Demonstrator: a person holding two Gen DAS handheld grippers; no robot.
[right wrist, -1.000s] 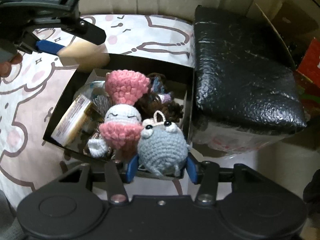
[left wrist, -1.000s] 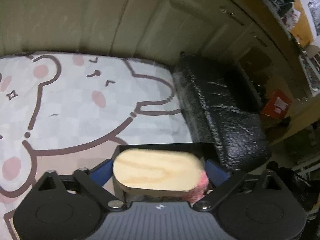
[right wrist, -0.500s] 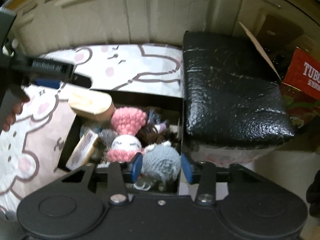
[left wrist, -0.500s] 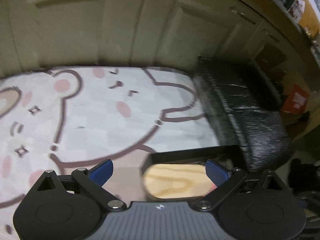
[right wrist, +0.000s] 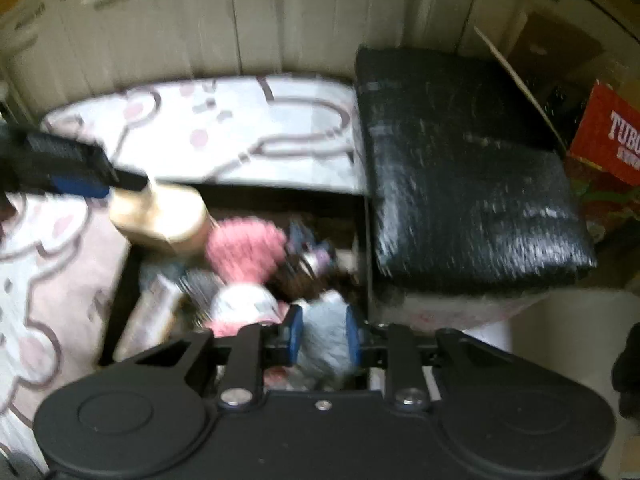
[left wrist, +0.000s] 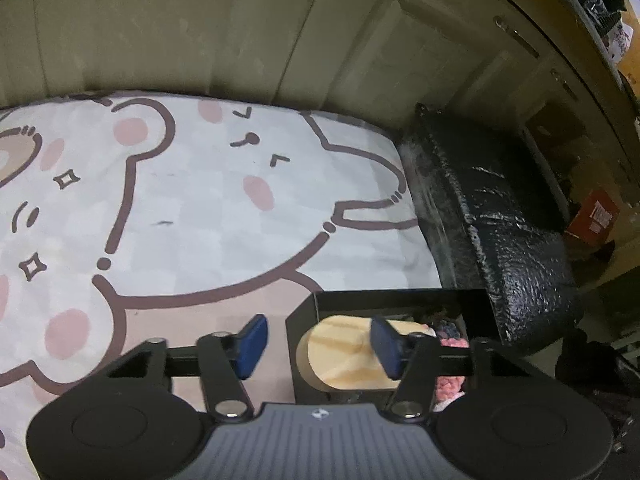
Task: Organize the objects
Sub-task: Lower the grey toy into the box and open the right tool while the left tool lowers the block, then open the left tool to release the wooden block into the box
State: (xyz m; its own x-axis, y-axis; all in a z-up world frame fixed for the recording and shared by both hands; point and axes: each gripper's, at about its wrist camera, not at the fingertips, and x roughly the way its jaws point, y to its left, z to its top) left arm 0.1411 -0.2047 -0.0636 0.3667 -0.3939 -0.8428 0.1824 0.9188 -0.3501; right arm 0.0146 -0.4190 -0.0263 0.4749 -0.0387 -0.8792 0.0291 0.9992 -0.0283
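Observation:
A black open box [left wrist: 396, 299] [right wrist: 280, 192] sits on the bear-print mat. A pale oval wooden block [left wrist: 340, 356] [right wrist: 164, 220] rests at the box's far left corner. My left gripper [left wrist: 318, 344] is open and empty, its jaws apart above the box's left edge; it shows at the left of the right wrist view [right wrist: 68, 172]. My right gripper [right wrist: 320, 336] is shut on a grey crochet toy [right wrist: 324, 340] over the box's near right part. Pink and white crochet toys [right wrist: 244, 252] and other small items fill the box. The right wrist view is blurred.
A black textured stool [left wrist: 504, 232] [right wrist: 464, 176] stands right beside the box. Cream cabinet doors [left wrist: 200, 20] line the back. A red carton [right wrist: 608, 140] lies on the floor at the far right. The bear-print mat [left wrist: 180, 200] spreads left of the box.
My left gripper let go of the wooden block, which now lies in the box, and has shifted left. My right gripper has closed on the grey toy and pulled back from the box.

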